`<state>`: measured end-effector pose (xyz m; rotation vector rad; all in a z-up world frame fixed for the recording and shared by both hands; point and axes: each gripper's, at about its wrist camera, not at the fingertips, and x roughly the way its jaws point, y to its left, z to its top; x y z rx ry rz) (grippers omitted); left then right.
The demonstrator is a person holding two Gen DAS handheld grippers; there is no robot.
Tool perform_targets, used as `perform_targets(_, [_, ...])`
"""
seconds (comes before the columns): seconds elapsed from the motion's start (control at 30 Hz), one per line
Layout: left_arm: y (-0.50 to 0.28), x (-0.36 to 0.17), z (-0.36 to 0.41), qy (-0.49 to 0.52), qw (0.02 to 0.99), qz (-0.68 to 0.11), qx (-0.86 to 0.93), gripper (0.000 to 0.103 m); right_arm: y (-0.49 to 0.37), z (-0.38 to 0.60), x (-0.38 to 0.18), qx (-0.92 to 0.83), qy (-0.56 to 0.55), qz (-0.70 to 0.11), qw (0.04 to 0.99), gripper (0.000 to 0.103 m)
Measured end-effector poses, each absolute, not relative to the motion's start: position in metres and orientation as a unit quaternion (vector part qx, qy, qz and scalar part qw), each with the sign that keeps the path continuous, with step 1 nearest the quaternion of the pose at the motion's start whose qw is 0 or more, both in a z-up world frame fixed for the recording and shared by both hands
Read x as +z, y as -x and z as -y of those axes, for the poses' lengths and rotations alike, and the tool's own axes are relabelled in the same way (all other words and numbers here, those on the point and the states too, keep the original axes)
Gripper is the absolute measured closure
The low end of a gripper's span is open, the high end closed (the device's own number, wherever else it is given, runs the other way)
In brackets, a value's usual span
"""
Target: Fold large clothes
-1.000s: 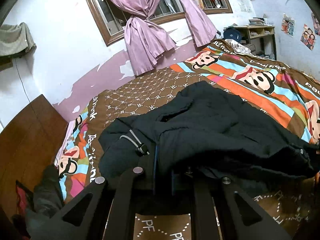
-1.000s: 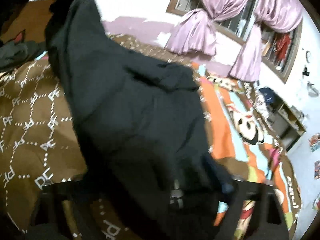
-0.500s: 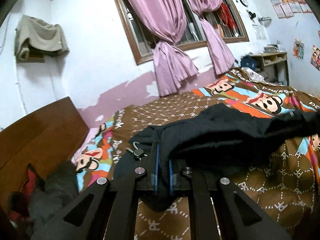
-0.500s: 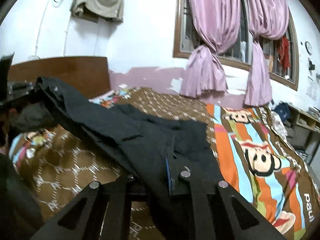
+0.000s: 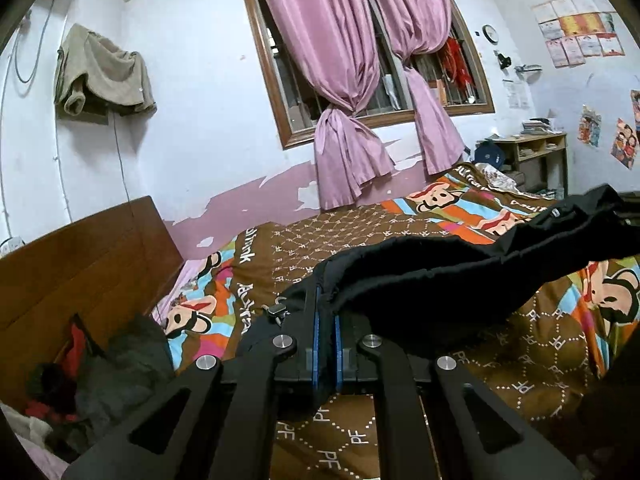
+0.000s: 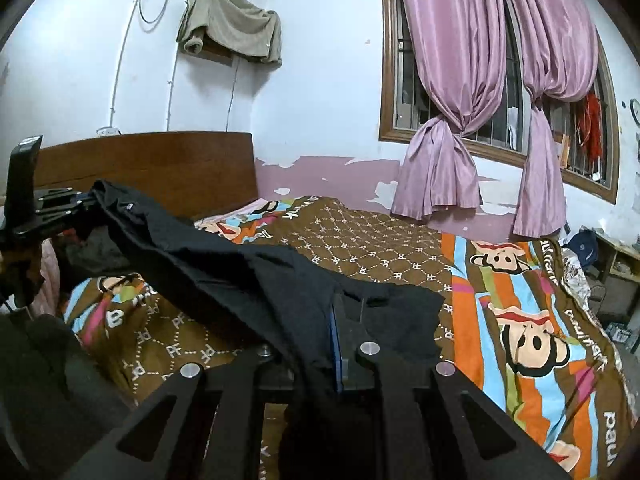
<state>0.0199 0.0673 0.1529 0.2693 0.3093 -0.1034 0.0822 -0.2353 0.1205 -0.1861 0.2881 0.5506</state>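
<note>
A large black garment [image 5: 432, 280] hangs stretched in the air above the bed between my two grippers. My left gripper [image 5: 325, 308] is shut on one end of it, the cloth pinched between the blue pads. My right gripper [image 6: 335, 320] is shut on the other end [image 6: 248, 280]. In the right wrist view the left gripper [image 6: 60, 208] shows at the far left with the garment running up to it. In the left wrist view the far end rises to the right edge [image 5: 592, 208].
The bed has a brown and cartoon-monkey striped cover [image 6: 520, 320] and a wooden headboard [image 5: 80, 264]. Dark clothes [image 5: 100, 380] are piled by the headboard. Pink curtains [image 5: 352, 120] hang at the window. A shelf unit [image 5: 532, 156] stands at the far wall.
Both grippers have lifted and moved apart. The garment has risen off the bed and is now pulled out into a long band between them.
</note>
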Motion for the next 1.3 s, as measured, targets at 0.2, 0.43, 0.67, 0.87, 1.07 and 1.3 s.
perform_targets(0.2, [-0.056,0.152,-0.067,-0.126,0.977,-0.162,-0.052,0.098,-0.134,0.219,0.126,0.247,0.111,-0.150,0.951,0.093])
perform_targets(0.43, [-0.122,0.159,-0.076,-0.123,0.978,-0.164,-0.035,0.098,-0.207,0.195,0.136,0.225,0.129,-0.153,0.954,0.093])
perform_targets(0.67, [-0.196,0.150,-0.093,-0.113,0.978,-0.176,-0.003,0.098,-0.294,0.170,0.124,0.204,0.128,-0.173,0.955,0.092])
perform_targets(0.87, [-0.263,0.128,-0.104,-0.111,0.974,-0.198,0.014,0.098,-0.360,0.156,0.087,0.190,0.129,-0.194,0.954,0.092])
perform_targets(1.07, [-0.312,0.095,-0.112,-0.104,0.969,-0.223,0.022,0.098,-0.388,0.153,0.044,0.175,0.102,-0.204,0.958,0.091])
perform_targets(1.3, [-0.339,0.058,-0.122,-0.073,0.966,-0.247,0.015,0.097,-0.400,0.152,0.025,0.177,0.107,-0.217,0.954,0.066])
